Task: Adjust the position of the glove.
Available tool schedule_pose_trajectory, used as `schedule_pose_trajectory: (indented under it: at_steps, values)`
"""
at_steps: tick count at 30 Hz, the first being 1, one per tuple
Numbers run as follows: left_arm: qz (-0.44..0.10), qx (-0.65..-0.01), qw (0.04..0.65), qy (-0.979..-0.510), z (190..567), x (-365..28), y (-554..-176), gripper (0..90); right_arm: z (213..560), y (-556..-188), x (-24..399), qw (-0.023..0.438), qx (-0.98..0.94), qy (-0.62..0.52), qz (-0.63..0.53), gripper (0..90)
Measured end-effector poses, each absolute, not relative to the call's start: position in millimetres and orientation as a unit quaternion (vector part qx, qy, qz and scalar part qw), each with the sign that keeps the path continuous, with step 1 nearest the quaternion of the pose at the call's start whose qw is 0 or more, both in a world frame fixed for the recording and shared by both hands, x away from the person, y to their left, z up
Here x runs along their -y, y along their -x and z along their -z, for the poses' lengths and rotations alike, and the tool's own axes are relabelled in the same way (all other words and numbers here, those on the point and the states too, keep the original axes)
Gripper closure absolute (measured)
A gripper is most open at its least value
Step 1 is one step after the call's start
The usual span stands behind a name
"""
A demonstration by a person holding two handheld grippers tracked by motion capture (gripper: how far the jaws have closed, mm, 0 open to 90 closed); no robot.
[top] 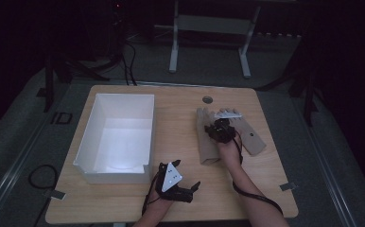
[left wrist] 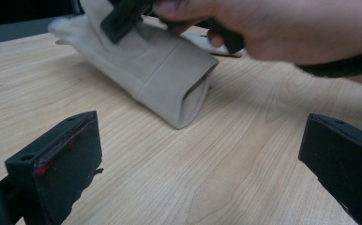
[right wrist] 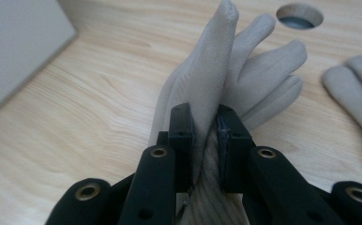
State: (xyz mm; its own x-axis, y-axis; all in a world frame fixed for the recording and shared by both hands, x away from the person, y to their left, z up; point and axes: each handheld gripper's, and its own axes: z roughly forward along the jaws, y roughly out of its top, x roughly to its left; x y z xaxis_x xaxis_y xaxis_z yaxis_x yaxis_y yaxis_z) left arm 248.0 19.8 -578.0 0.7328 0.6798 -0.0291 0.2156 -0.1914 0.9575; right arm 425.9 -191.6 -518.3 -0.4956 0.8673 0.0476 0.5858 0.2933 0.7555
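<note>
High view: right gripper [top: 223, 126] over beige suede glove [top: 205, 137] on wooden table [top: 180, 142], white box [top: 117, 137] likely its destination. Left gripper view: left gripper [left wrist: 193, 154] jaws spread, idle. Right gripper view: jaws pinching glove fold to lift it.

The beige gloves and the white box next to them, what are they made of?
The glove pinched in the right gripper looks like soft suede or brushed fabric: matte, faintly fuzzy, folding limply. The second glove looks alike. The white box seems to be thin cardboard or plastic sheet, going by its smooth, flat, thin walls.
</note>
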Motion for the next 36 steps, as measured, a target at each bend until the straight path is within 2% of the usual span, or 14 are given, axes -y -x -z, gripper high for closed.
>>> schedule_pose_trajectory:
  at_steps: [9,14,20,27,28,36]
  values:
    - [-0.209,-0.301,0.560,-0.743,578,-19,-248,0.1,503,-390,203,0.191,-0.769,-0.472,-0.386,78.6]
    - [-0.211,-0.298,0.557,-0.746,578,-19,-247,0.1,521,-375,213,0.181,-0.760,-0.489,-0.388,78.3]
    - [-0.210,-0.298,0.558,-0.746,578,-19,-247,0.1,548,-376,221,0.169,-0.762,-0.508,-0.365,76.9]
    - [-0.211,-0.298,0.557,-0.746,578,-19,-247,0.1,561,-373,225,0.178,-0.768,-0.501,-0.356,65.1]
    - [-0.211,-0.298,0.557,-0.746,578,-19,-247,0.1,559,-372,222,0.186,-0.773,-0.495,-0.351,59.3]
    - [-0.210,-0.298,0.558,-0.745,578,-19,-247,0.1,547,-369,225,0.220,-0.772,-0.476,-0.358,55.3]
